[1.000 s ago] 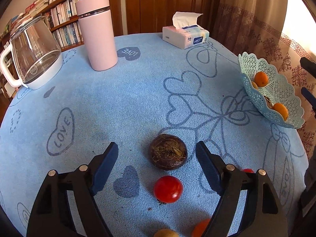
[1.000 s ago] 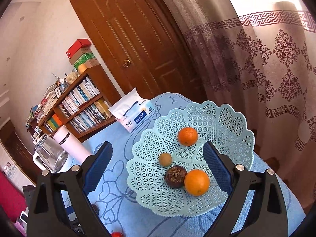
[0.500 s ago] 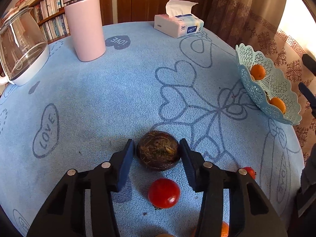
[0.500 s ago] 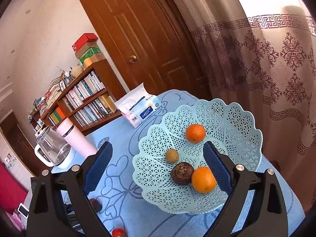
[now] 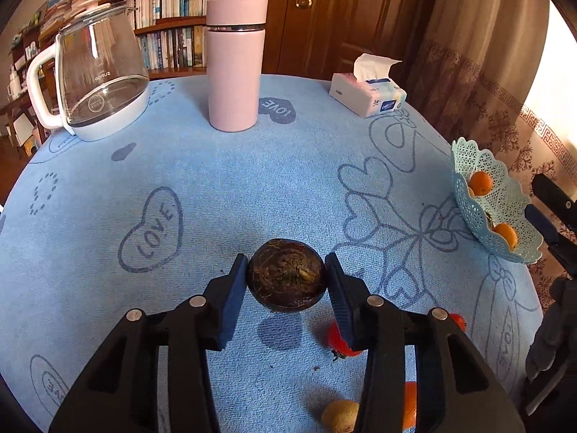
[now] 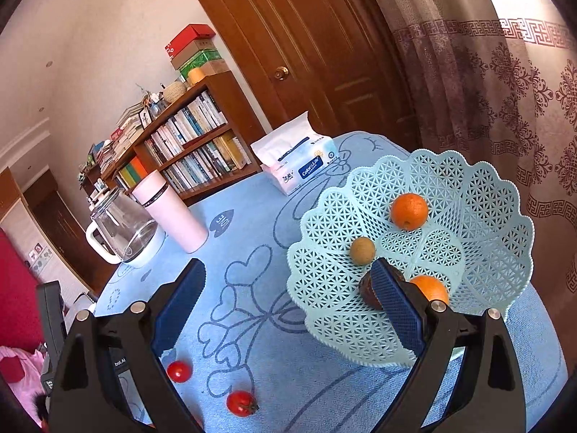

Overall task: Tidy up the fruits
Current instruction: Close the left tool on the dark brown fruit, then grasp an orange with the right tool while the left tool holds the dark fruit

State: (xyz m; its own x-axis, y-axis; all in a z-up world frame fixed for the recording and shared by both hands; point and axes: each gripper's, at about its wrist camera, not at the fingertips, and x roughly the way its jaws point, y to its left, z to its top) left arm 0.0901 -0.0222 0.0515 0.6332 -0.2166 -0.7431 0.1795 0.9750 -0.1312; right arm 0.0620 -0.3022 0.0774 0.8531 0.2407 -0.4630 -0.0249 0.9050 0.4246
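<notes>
My left gripper (image 5: 286,265) is shut on a dark brown round fruit (image 5: 286,278), held a little above the blue tablecloth with its shadow underneath. Below it on the cloth lie a red tomato (image 5: 337,339), a smaller tomato (image 5: 457,321), an orange (image 5: 410,407) and a tan fruit (image 5: 339,420), partly hidden by the fingers. The pale blue lattice basket (image 6: 342,195) holds two oranges (image 6: 409,211), a small tan fruit (image 6: 362,250) and a dark fruit (image 6: 366,288). My right gripper (image 6: 288,269) stands open with nothing in it, at the basket's near left rim.
At the table's far side stand a glass kettle (image 5: 97,75), a pink flask (image 5: 236,65) and a tissue box (image 5: 368,92). The basket (image 5: 505,202) sits near the table's right edge, with a curtain behind. Two tomatoes (image 6: 178,371) lie under the right gripper.
The left jaws came together on the dark fruit and raised it off the cloth. The right gripper swung left, so the basket now sits further right in its view.
</notes>
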